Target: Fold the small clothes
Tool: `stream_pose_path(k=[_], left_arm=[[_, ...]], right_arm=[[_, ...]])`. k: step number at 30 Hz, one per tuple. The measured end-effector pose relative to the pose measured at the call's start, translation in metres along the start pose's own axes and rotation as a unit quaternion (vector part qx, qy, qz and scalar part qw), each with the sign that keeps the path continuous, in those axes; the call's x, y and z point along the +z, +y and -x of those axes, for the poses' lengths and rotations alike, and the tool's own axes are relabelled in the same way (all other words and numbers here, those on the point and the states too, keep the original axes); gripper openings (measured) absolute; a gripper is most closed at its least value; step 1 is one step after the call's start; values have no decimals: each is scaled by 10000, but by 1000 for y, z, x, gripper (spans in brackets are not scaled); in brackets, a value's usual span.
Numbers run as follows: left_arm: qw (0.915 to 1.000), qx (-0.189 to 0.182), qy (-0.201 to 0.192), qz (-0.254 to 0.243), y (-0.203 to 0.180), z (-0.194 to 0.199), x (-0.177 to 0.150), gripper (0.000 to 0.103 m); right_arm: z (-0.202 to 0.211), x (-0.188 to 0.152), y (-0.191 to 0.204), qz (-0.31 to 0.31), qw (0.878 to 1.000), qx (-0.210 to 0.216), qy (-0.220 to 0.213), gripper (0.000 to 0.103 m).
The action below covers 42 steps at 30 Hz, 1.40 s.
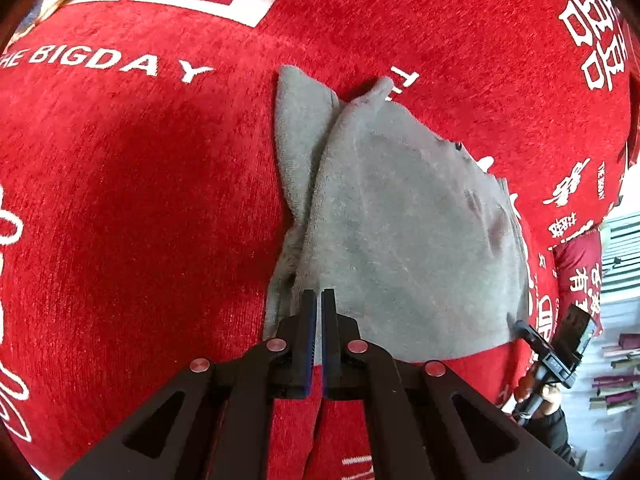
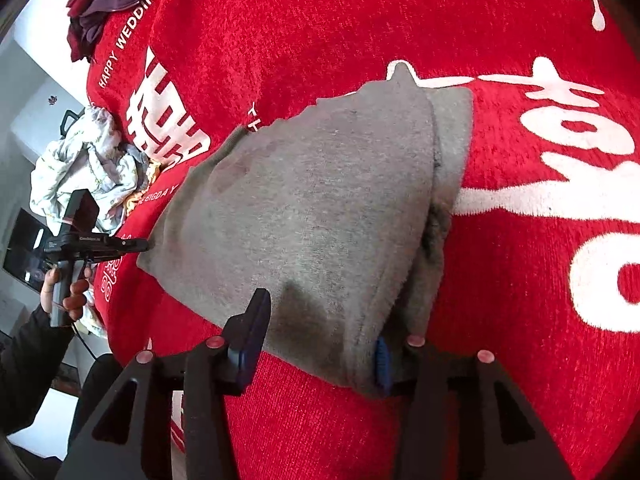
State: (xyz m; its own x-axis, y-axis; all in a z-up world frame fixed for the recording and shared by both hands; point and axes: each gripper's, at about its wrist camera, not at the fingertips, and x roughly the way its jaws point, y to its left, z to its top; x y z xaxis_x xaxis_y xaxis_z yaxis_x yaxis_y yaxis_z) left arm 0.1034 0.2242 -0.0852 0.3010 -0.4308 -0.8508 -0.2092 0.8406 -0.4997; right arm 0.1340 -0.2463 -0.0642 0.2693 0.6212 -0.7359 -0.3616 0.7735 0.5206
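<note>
A folded grey knit garment (image 1: 400, 220) lies on a red plush cloth (image 1: 140, 200) printed with white lettering and Chinese characters. The left gripper (image 1: 322, 300) has its two fingers pressed together with nothing between them, their tips over the near left corner of the garment, where a lower layer of grey fabric sticks out to the left of the fingers. Ahead of those fingers the garment stretches away, its top layer ending in two loose points at the far end. The right gripper (image 2: 320, 332) has its fingers parted to a middling width; the near edge of the grey garment (image 2: 320, 200) lies between them, draped against the inner face of the right finger, while the left finger (image 2: 250, 332) stands clear of the fabric with a shadow beside it. Whether the right pad still touches the cloth is hard to judge, since the fabric covers it. Beyond the right gripper's left finger, off the edge of the red cloth, a hand (image 2: 64, 292) in a dark sleeve holds the other gripper's handle, and further away lie a crumpled pale patterned garment (image 2: 84, 160) and a dark purple-and-maroon bundle (image 2: 104, 4).
</note>
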Motion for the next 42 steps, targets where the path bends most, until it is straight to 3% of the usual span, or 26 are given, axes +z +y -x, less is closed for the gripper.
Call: stream_pose_path(k=[2,3,4,5,6,8,11,12,15,20,26,31,33,35,36,37,38,39,40,42], left_arm=[[9998,-53,-120,-148,-5,3,-3,6],[9996,-62,-203,-182,-8,4,-3,21],[9994,-155,-265,-185,-9,6,-5,85],[9990,-257,-331,-146,-9,7,-6,101],[9988,-368,-282,-155,-9,6,-5,102],[9984,-449,-310,-167,-9,8,-4,102],[9994,59,-245,-247,-13,2,-1,102],[9995,78,-184,-229,-11,0,0,102],[9998,-107,42,-132,-4,-6,5,102],[9981,-278,106,-535,-28,-11,4,102],[9966,-496,293,-597,-38,-20,4,102],[9949,-407,312,-873,-49,-18,-2,101],[9945,-80,448,-944,-49,-30,-1,84],[9920,311,625,-1054,-46,-45,-1,42],[9914,422,680,-1038,-41,-51,0,27],[9926,332,688,-948,-37,-51,1,8],[9946,125,678,-779,-30,-50,2,8],[9958,4,612,-681,-25,-46,1,8],[9960,-21,578,-681,-23,-44,-1,8],[9960,-31,501,-740,-22,-37,-10,8]], right_arm=[[0,0,0,-32,10000,9,-10,50],[0,-1,0,-35,10000,5,-14,50],[1,-1,0,-28,10000,-1,-14,50],[0,-1,0,-17,10000,-5,-9,50],[0,-1,0,-18,10000,0,-3,50],[0,-1,-1,-46,10000,17,-6,50],[0,-1,-1,-58,10000,28,-19,50],[0,-1,-1,-62,10000,29,-24,50],[0,-2,-1,-62,10000,28,-39,50],[0,-3,-2,-70,10000,47,-50,50],[0,-3,-3,-63,9999,56,-58,50],[0,-3,-2,-60,9999,69,-77,50],[0,-2,-2,-53,9999,65,-90,50],[0,-2,-1,-48,9999,45,-96,50],[0,-3,0,-35,9999,25,-94,50],[0,-2,1,-8,10000,-6,-89,49],[0,-2,3,35,10000,-64,-57,44],[0,-2,2,41,9999,-117,-14,27],[0,-2,-1,14,9999,-134,28,16],[3,-2,-9,-153,9999,49,38,9]])
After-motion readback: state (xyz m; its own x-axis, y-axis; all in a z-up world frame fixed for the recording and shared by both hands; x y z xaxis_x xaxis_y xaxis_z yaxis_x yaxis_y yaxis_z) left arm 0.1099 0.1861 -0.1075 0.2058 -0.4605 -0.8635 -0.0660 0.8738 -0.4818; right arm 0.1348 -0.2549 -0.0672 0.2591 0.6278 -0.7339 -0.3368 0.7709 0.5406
